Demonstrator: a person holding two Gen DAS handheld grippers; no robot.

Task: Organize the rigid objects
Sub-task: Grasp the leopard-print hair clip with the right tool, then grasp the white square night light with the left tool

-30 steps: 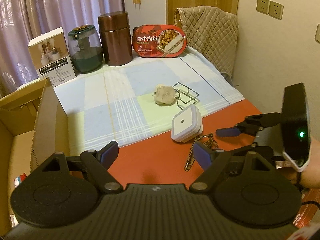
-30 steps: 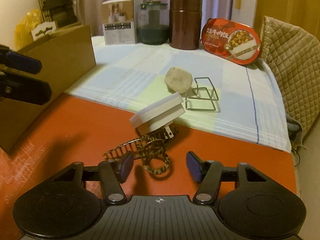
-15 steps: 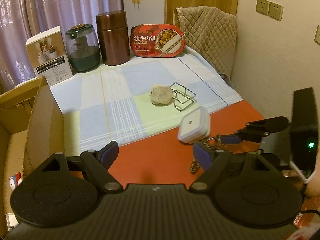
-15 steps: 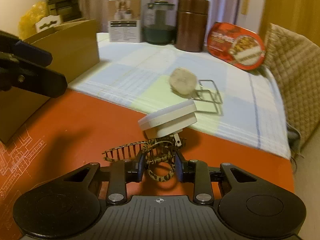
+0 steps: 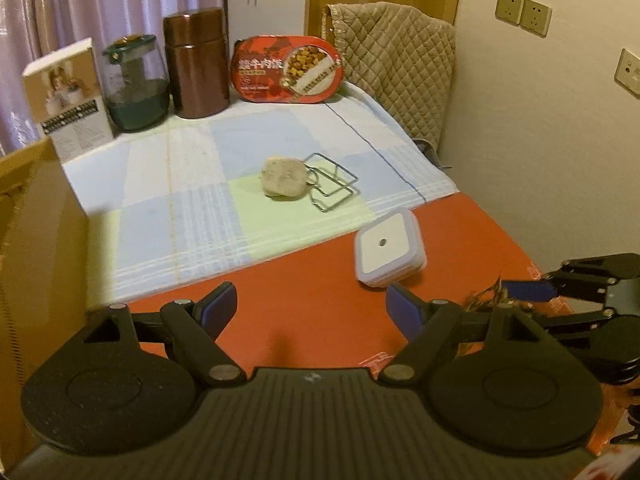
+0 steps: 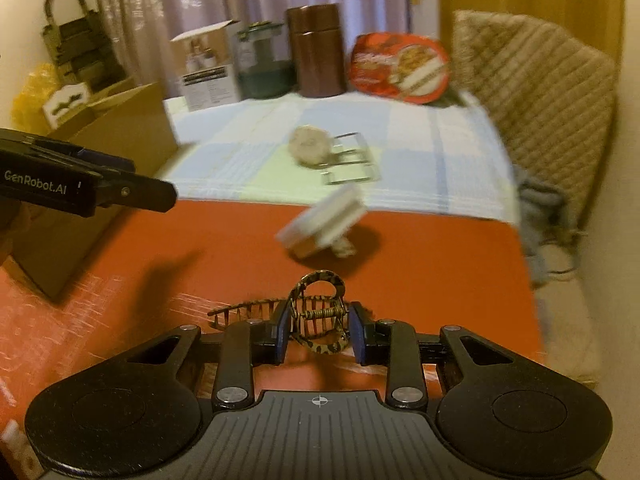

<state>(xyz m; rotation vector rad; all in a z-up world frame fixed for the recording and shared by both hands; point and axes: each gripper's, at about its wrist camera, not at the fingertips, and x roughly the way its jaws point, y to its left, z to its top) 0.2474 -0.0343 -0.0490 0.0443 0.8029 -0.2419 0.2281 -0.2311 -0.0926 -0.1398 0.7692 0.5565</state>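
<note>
The right gripper [image 6: 319, 330] has closed down on a leopard-print hair claw clip [image 6: 316, 316] and its blue pads press the clip from both sides, near the spring. The clip is held above the red table [image 6: 440, 264], its long axis running left to right across the gripper's line; the toothed comb sticks out to the left past the left pad, and the looped handle rises toward the far end of the table. The right wrist view is blurred, so finer detail of the teeth is hard to read.

The left gripper [image 5: 312, 308] stands wide open with nothing between its pads, over the red surface near the edge of the checked cloth [image 5: 192, 200].

The two views differ in what they give. The right wrist view shows the clip whole — spring, loop and comb — while the left wrist view shows only a brown sliver of it at the right gripper's tip, low on the right. The left wrist view shows the white square box [image 5: 386, 246] from above, with a small dot in the middle of its lid; the right wrist view shows that box tilted and smeared, just beyond the clip. A pale lump [image 5: 285, 178] and a wire stand [image 5: 332, 188] touch each other on the cloth. A cardboard box [image 6: 120, 132] sits at the table's left side.
</note>
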